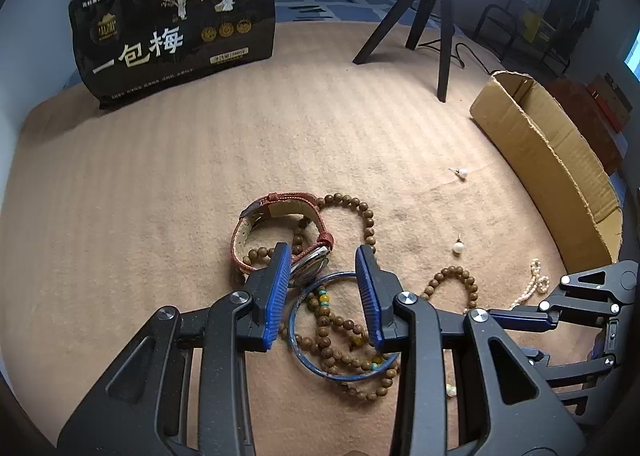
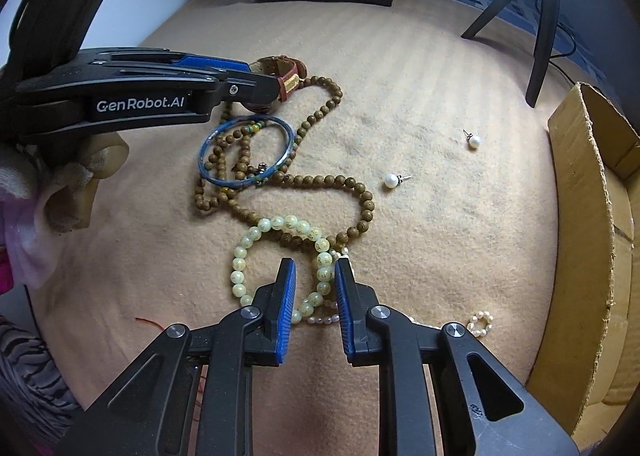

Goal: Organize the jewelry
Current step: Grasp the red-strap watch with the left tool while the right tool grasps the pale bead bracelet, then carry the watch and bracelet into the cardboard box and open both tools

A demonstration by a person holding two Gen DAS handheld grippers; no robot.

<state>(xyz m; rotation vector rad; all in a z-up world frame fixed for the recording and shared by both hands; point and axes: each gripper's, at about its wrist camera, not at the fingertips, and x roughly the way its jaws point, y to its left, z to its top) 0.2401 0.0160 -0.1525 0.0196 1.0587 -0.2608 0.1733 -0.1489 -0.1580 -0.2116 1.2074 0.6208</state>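
A pile of jewelry lies on a tan cloth (image 1: 140, 176). My left gripper (image 1: 323, 254) is open above a red-strap watch (image 1: 280, 212), a blue bangle (image 1: 304, 352) and a long brown bead necklace (image 1: 360, 212). It also shows in the right wrist view (image 2: 256, 76) over the watch (image 2: 288, 76). My right gripper (image 2: 315, 268) is open and straddles one side of a pale green bead bracelet (image 2: 240, 256). The blue bangle (image 2: 208, 144) and brown beads (image 2: 332, 180) lie beyond it. Two pearl earrings (image 2: 394, 180) (image 2: 474, 141) lie to the right.
An open cardboard box (image 2: 580, 216) stands along the right edge, also in the left wrist view (image 1: 540, 152). A black snack bag (image 1: 176, 24) stands at the back. A black tripod (image 1: 432, 16) stands at the back right. A small pearl strand (image 2: 480, 324) lies near the box.
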